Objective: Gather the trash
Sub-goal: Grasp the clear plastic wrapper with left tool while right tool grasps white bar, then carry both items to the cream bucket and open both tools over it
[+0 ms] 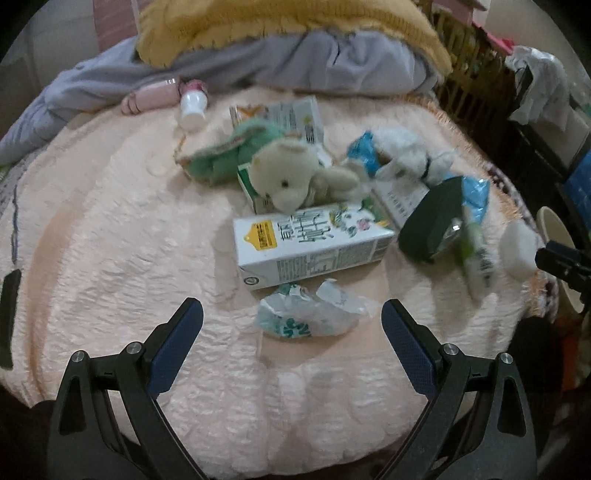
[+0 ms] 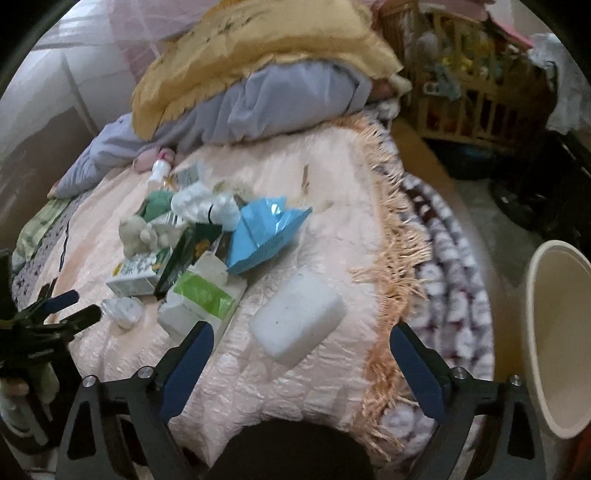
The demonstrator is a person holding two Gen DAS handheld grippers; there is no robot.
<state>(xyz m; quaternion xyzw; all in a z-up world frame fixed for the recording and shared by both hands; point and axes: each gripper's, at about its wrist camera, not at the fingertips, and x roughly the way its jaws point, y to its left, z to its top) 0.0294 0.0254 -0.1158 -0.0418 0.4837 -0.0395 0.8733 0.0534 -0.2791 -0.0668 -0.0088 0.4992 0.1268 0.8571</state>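
A bed covered by a pale peach quilted bedspread [image 1: 110,229] fills both views, with a grey duvet [image 1: 295,66] and a mustard-yellow blanket [image 1: 280,26] heaped at its far end. The trash is gathered in a loose pile near the middle of the bedspread, and a white milk carton [image 1: 314,245] lying on its side is taken as the landmark. Just in front of the carton a crumpled clear plastic wrapper [image 1: 310,314] is seen, lying between the spread fingers of the left gripper [image 1: 291,325], whose blue pads are held wide apart and touch nothing. Behind the carton a cream teddy bear [image 1: 284,177] is lying, with a green plush toy [image 1: 229,155] beyond it. To the right of the carton a dark green packet [image 1: 432,221] and a torn blue foil bag [image 2: 266,232] are found, and a white plush toy [image 1: 410,155] lies behind them. Far behind the carton, near the duvet, a small white bottle [image 1: 192,105] is lying.

In the right wrist view a white foam block [image 2: 299,314] is seen apart from the pile, near the fringed edge of the bedspread. The right gripper [image 2: 301,350] is held above it with its jaws wide open and nothing between the pads. A cream bin [image 2: 561,332] is visible beside the bed.
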